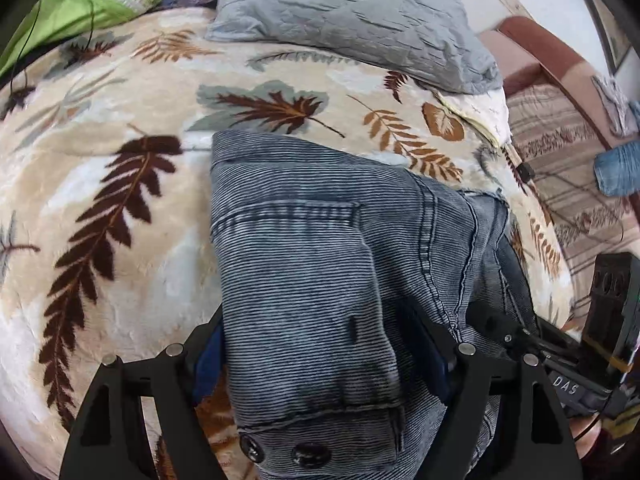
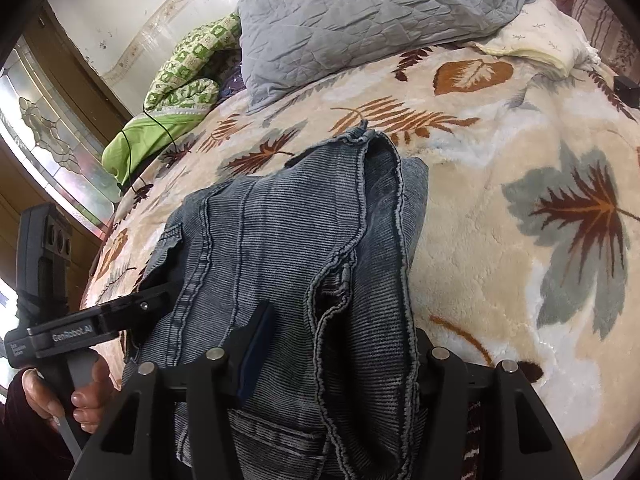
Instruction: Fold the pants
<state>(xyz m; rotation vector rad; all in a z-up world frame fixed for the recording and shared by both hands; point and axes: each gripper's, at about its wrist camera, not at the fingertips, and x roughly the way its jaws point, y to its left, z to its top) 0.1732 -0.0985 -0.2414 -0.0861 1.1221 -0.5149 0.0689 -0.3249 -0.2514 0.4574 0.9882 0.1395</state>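
Between both tongs (image 1: 320,364) (image 2: 332,344) bunch folded pants (image 1: 304,272), hiding pad contact (grip unclear).

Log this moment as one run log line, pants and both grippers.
pants: folded bundle on leaf blanket | left gripper: straddles bundle | right gripper: straddles bundle edge | grip: unclear

Soft, even daylight, probably from the patterned window (image 2: 44,136); sharp centre, strong fisheye bending, dark corners.
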